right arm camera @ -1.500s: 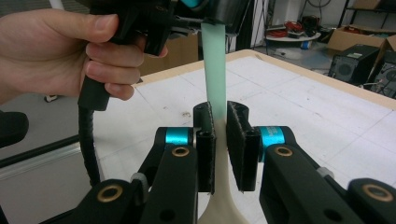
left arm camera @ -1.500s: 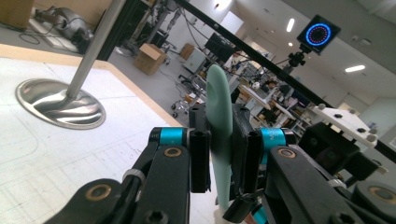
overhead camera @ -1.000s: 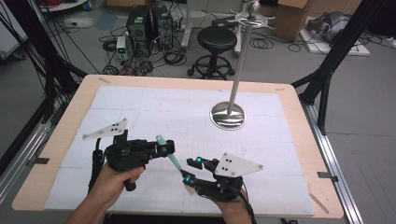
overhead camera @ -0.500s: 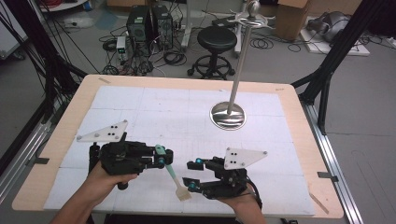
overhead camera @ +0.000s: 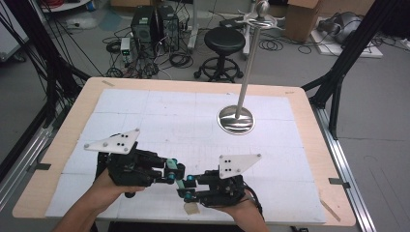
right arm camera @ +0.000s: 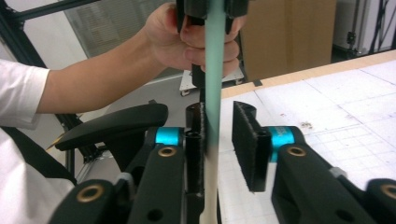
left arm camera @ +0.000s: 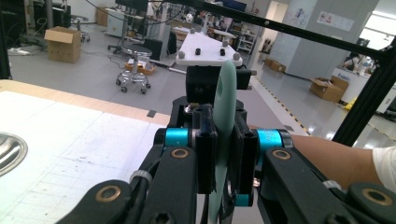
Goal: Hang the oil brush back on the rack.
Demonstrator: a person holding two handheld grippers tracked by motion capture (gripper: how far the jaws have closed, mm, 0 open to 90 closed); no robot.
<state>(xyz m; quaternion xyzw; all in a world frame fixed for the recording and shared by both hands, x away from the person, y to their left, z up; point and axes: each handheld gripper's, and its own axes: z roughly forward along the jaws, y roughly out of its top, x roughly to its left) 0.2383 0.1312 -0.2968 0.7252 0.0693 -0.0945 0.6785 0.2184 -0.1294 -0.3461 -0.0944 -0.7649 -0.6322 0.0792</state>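
Near the tabletop's front edge, both grippers met over a mint-green spatula, apparently for a handover. From the left gripper view, its jaws clamped the smooth, flat handle. From the right gripper view, the jaws stood parted around the green-to-cream shaft, touching one pad.

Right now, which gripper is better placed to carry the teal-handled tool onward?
Left, probably: the left gripper is shut on the teal-handled tool, while the right gripper stands open around its handle.
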